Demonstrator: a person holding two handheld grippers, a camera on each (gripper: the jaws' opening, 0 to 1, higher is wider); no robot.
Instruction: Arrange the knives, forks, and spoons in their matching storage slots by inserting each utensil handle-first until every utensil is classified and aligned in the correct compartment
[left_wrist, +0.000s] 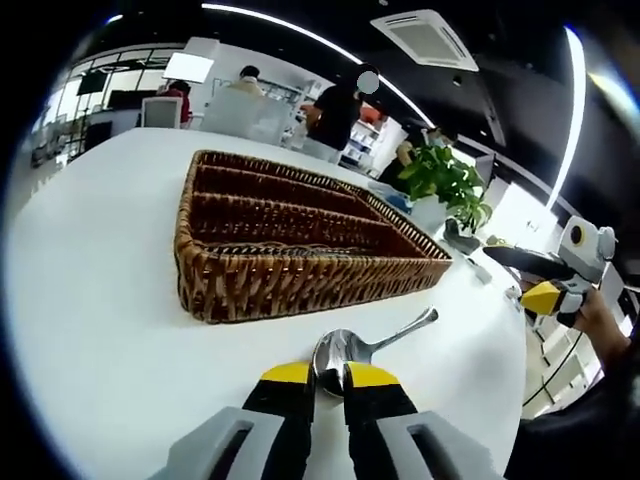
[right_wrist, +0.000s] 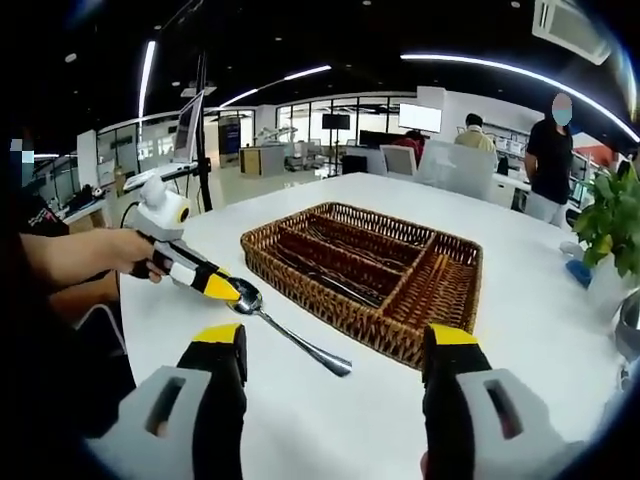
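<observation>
A brown wicker cutlery basket with several divided slots stands on the white table. My left gripper is shut on the bowl of a silver spoon, just in front of the basket's near wall. The spoon's handle points off to the right. In the right gripper view the basket lies ahead, and the left gripper comes in from the left with the spoon. My right gripper is open, its jaws wide apart and holding nothing. It also shows at the right.
A potted green plant stands past the basket, near the table's far edge. Dark cutlery lies in the basket's long slots. People stand at desks behind the table. A person's hand holds the left gripper.
</observation>
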